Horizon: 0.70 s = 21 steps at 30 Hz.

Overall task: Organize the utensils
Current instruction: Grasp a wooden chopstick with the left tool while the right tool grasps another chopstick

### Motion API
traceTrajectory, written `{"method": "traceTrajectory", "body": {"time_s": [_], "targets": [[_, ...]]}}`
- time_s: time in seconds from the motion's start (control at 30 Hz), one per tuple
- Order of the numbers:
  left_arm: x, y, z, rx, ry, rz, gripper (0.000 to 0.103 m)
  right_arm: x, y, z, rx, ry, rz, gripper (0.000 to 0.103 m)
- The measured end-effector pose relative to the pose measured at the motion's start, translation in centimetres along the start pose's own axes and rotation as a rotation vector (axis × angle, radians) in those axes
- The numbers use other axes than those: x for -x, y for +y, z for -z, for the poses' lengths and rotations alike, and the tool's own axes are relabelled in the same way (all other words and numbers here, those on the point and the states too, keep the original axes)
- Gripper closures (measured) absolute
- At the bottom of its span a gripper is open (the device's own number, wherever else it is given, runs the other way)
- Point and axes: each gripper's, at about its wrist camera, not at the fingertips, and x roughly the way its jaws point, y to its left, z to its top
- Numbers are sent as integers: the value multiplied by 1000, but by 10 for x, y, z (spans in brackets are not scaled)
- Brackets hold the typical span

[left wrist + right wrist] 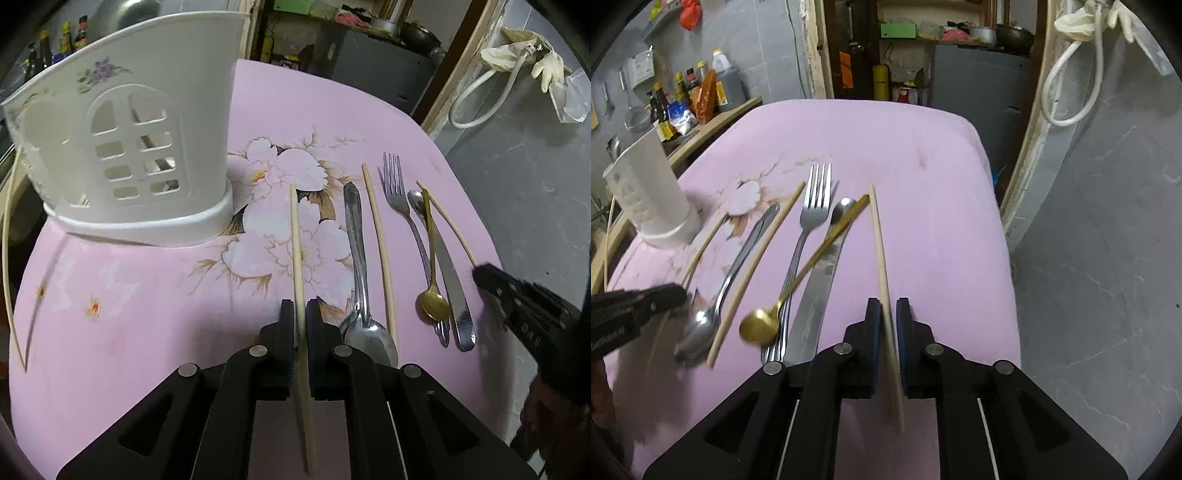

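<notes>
My left gripper (300, 310) is shut on a pale wooden chopstick (295, 236) that points toward the white slotted utensil holder (129, 147) at the far left of the pink flowered table (147, 332). To its right lie a silver spoon (358, 258), a second chopstick (378, 251), a fork (400, 203), a gold spoon (433, 295) and a knife (452, 288). My right gripper (888, 308) is shut on the rightmost chopstick (879, 240). It shows at the right edge of the left wrist view as the right gripper (487, 277).
The table's right edge drops to a grey floor (1089, 258). Bottles (683, 96) crowd a shelf behind the holder (650, 192). A white hose (1071, 74) hangs on the wall at the right. A thin pale rod (7, 277) curves along the table's left edge.
</notes>
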Motion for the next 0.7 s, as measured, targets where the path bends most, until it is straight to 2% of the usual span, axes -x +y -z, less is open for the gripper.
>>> {"method": "traceTrajectory", "body": {"time_s": [0.07,0.2,0.43,0.53,0.6,0.63,0.7], "targets": [[-1,1,-6,-4,5,4,92,-7,-3,-8,0,4,-13,89],[-4,1,-16,-2,18,0,72,-25,-7,-28,19,23,-40,85],[-11,0,-29,-9,28,-35,72,-47,-4,-44,55,46,-56,83],[-8,-1,-27,-33,32,-60,75,-48,-2,-46,70,56,-43,82],[-9,-2,-26,-43,39,-79,85,-49,1,-47,88,65,-25,86],[-9,0,-24,-44,43,-76,88,-50,3,-47,85,74,-31,96],[-6,7,-22,-27,52,-61,99,-50,4,-49,64,83,-29,98]]}}
